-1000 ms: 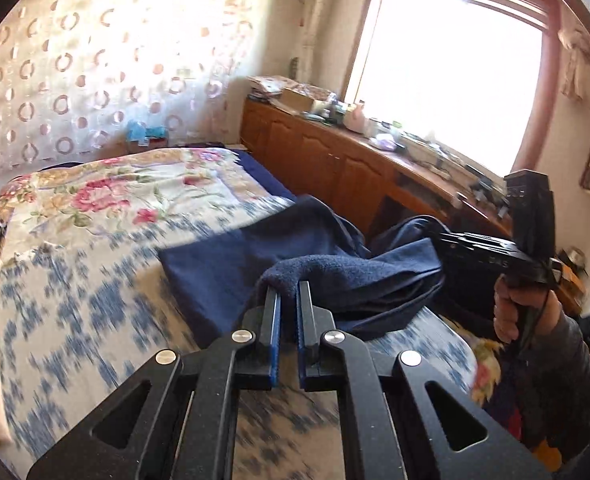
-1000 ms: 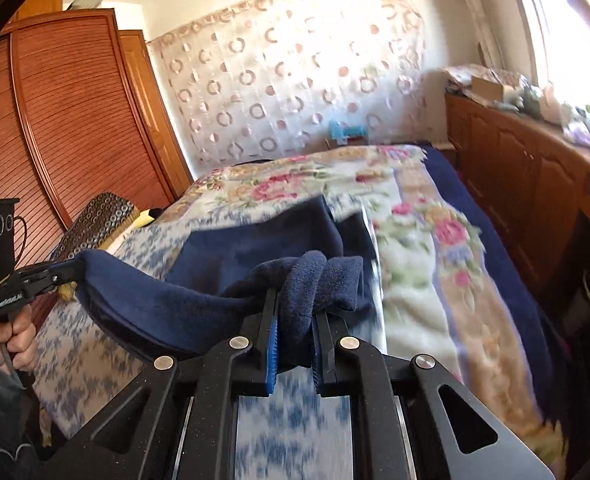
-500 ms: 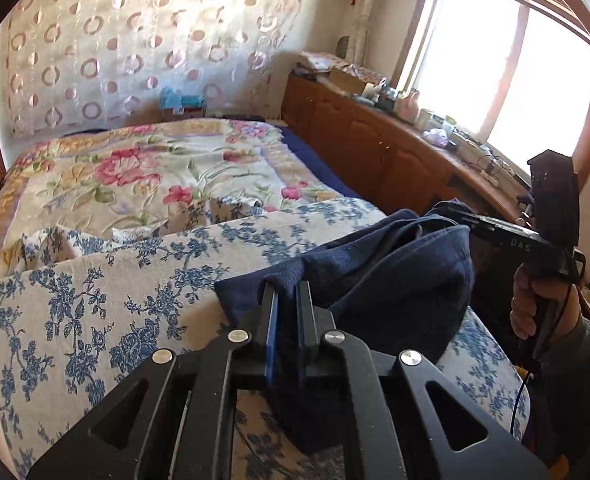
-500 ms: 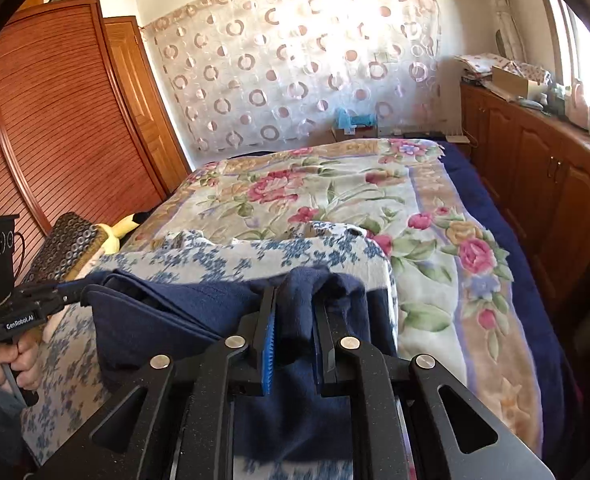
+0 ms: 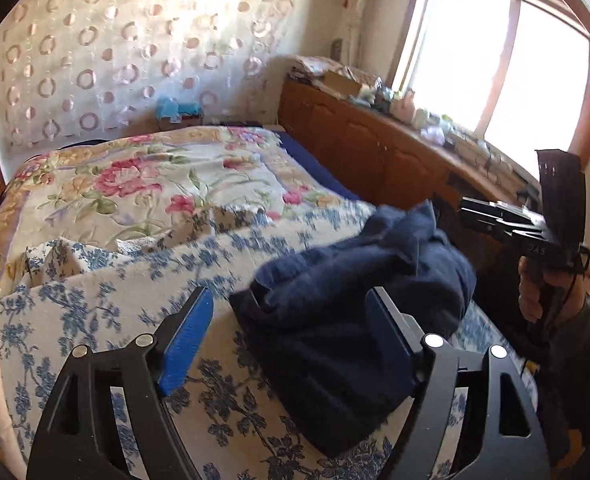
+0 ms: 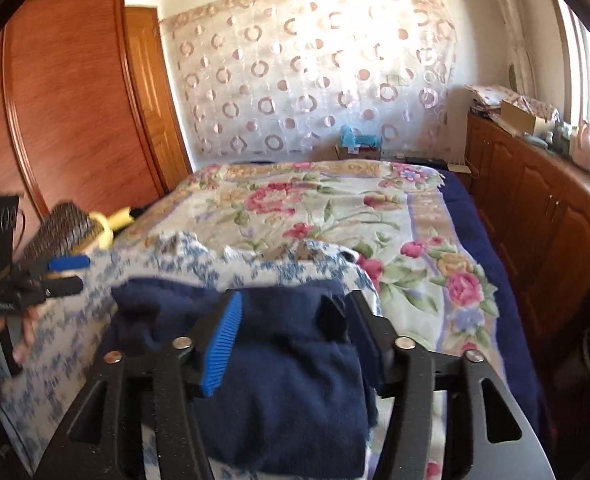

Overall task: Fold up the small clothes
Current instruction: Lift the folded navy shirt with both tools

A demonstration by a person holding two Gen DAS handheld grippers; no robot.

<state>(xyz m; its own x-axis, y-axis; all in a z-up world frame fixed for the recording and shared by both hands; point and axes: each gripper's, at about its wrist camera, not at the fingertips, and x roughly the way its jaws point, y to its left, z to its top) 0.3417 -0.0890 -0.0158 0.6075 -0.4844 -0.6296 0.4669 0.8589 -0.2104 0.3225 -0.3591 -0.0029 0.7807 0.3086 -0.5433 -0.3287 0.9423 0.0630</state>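
Navy garment (image 5: 359, 320) lies bunched and folded over on the blue-flowered sheet (image 5: 95, 320) at the near end of the bed. Left gripper (image 5: 291, 312): fingers spread, having just opened; cloth lies between them, unpinched. Right gripper (image 6: 295, 320): fingers likewise just opened and spread, straddling the garment's edge, pads off the cloth. Floral quilt (image 6: 315, 208) beyond.

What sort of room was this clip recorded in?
A bedroom in a home, most likely: a bed with a floral bedspread, a tall wooden wardrobe, and a patterned curtain at its far end.
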